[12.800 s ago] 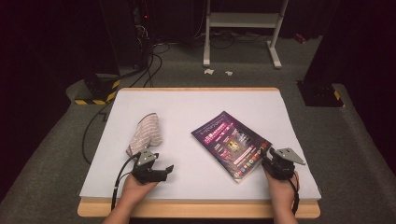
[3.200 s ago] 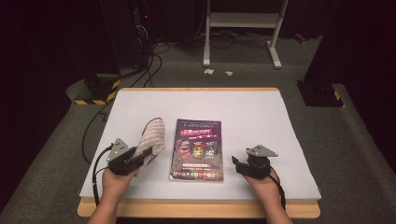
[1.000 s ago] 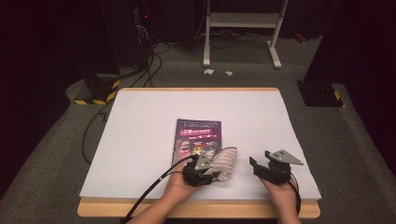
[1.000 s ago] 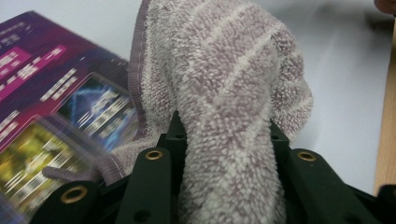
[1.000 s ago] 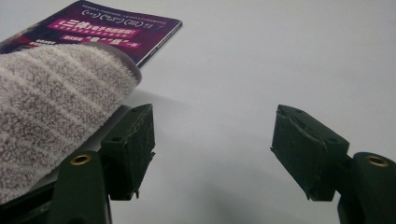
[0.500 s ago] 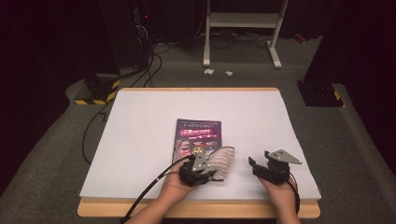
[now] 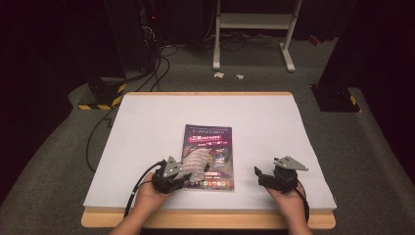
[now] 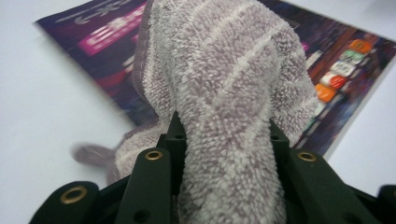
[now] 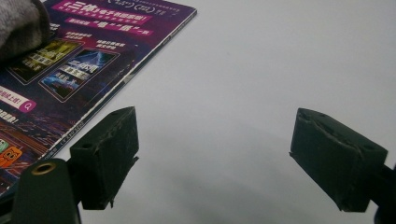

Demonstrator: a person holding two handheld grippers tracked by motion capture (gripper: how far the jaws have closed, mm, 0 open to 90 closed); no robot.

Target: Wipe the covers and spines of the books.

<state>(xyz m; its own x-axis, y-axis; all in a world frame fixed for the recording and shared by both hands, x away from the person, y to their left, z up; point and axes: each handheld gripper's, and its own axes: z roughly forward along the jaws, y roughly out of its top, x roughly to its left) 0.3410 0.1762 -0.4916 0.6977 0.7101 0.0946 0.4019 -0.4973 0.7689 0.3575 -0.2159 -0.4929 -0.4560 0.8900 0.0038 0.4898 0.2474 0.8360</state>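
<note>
A dark purple magazine (image 7: 209, 142) lies flat near the middle front of the white table (image 7: 147, 122). My left gripper (image 7: 185, 177) is at the magazine's lower left corner, shut on a grey-pink striped terry cloth (image 7: 196, 162) that drapes over the cover. In the left gripper view the cloth (image 8: 224, 88) bulges between the jaws above the magazine (image 8: 348, 60). My right gripper (image 7: 258, 175) rests to the right of the magazine; its jaws have just been opening and stand wide with nothing between them. The right gripper (image 9: 215, 154) view has the magazine (image 9: 70, 60) and a bit of cloth (image 9: 18, 25) at its left.
The table's wooden front edge (image 7: 210, 221) runs just under both hands. Behind the table stand a white metal frame (image 7: 254, 22), floor cables (image 7: 156, 63) and a yellow-black striped base (image 7: 100, 95) at the back left. Bare white surface surrounds the magazine.
My left gripper has slid leftward across the magazine's lower part, dragging the cloth with it. The right gripper stayed in place and its jaws spread wider.
</note>
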